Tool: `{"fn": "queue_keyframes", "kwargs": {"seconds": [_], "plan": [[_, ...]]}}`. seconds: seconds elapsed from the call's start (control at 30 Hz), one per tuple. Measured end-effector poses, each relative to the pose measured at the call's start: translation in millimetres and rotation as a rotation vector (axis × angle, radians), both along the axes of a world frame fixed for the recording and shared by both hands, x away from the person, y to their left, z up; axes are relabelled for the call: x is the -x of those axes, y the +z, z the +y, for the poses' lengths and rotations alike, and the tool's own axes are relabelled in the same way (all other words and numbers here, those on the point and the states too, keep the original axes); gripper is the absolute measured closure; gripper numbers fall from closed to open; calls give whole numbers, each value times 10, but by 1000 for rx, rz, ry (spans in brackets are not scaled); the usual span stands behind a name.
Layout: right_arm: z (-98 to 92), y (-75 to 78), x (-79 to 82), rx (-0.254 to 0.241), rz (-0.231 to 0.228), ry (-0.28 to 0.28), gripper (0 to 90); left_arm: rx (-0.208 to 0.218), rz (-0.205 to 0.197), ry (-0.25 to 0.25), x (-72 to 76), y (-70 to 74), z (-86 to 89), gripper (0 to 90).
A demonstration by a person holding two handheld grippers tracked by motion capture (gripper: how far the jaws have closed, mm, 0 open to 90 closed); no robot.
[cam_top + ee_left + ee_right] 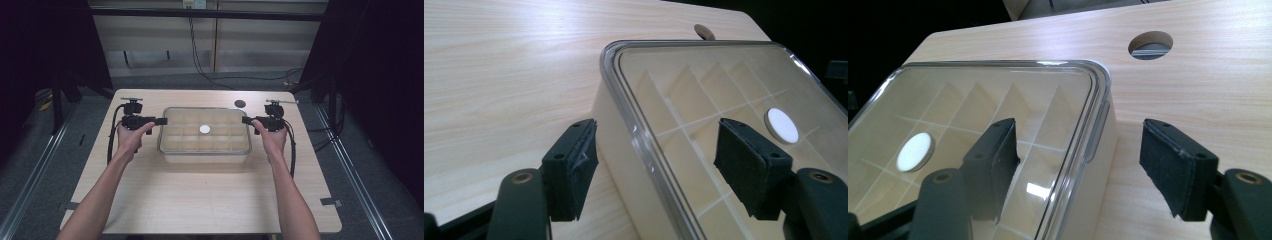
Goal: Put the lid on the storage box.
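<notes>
My left gripper [161, 121] and right gripper [246, 120] each straddle an end edge of the clear lidded box [204, 150], jaws spread with the rim in the gap. The lid [724, 85] blocks any way down into the compartments. A white disc [205, 129] sits mid-lid, I think on top. The table [200, 200] lies bare before the box, with a round hole [240, 103] behind it.

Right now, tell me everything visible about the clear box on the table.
The clear box is rectangular, plastic-looking, with rounded corners and a transparent lid closed flat on top. Inside, pale dividers form a grid of compartments. A white disc shows near the middle of the lid. It sits level on the wooden table. The left gripper and right gripper straddle its short ends, open.
</notes>
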State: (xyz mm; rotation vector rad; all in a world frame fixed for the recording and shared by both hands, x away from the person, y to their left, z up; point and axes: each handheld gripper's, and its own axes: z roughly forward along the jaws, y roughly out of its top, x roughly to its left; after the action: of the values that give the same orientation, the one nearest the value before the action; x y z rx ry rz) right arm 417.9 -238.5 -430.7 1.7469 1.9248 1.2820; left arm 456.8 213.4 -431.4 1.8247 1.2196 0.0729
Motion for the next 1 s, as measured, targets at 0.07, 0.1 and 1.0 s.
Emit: {"fn": "queue_keyframes", "kwargs": {"seconds": [0.07, 0.1, 1.0], "plan": [[-41, 39, 86, -3, -20, 11, 307, -7, -17, -7, 57, 23, 33, 335], [-54, 52, 124, -4, -27, 13, 307, -13, -33, -13, 132, 40, 58, 344], [-132, 74, 1244, -24, -127, 136, 350, -97, -146, -61, 1126, 38, 462, 370]]}}
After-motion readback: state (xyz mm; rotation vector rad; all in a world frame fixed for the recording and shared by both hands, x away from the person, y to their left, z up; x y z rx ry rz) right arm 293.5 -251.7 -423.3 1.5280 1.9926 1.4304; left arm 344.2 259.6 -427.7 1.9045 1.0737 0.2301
